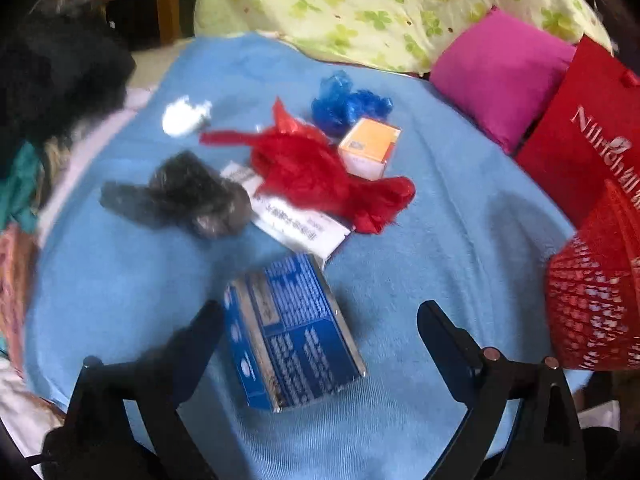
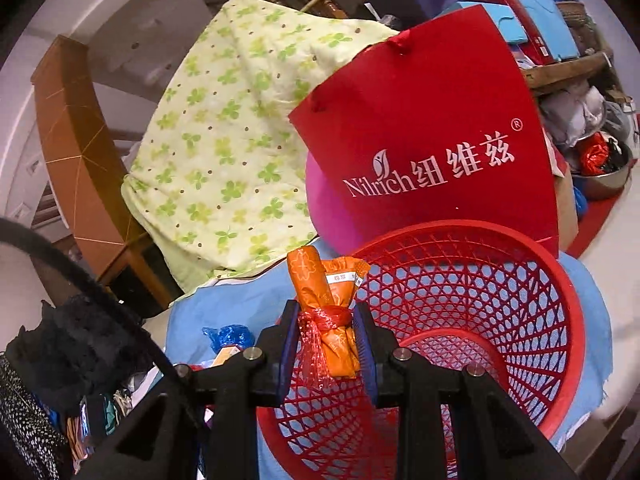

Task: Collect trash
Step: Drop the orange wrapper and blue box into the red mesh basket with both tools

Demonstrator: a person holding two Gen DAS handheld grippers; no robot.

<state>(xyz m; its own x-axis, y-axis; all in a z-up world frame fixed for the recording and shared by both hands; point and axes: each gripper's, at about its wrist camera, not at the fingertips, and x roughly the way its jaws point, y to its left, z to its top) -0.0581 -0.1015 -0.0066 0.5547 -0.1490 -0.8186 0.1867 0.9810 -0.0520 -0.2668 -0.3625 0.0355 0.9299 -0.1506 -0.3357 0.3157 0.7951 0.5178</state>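
On the blue blanket (image 1: 460, 208) lies trash: a blue carton (image 1: 294, 332), a white printed packet (image 1: 296, 222), a red plastic bag (image 1: 320, 172), a grey bag (image 1: 188, 196), a blue bag (image 1: 344, 102), an orange box (image 1: 370, 146) and a white wad (image 1: 184, 116). My left gripper (image 1: 320, 322) stands open, its fingers either side of the blue carton without touching it. My right gripper (image 2: 326, 344) is shut on an orange wrapper bundle (image 2: 332, 304) tied with red ribbon. It holds the bundle over the near rim of the red mesh basket (image 2: 520, 292).
A red paper bag (image 2: 432, 136) and a pink pillow (image 1: 500, 76) stand behind the basket. A green clover quilt (image 2: 224, 140) lies at the back. Dark clothes (image 2: 64, 352) pile up at the left, and a wooden bed frame (image 2: 72, 152) rises behind.
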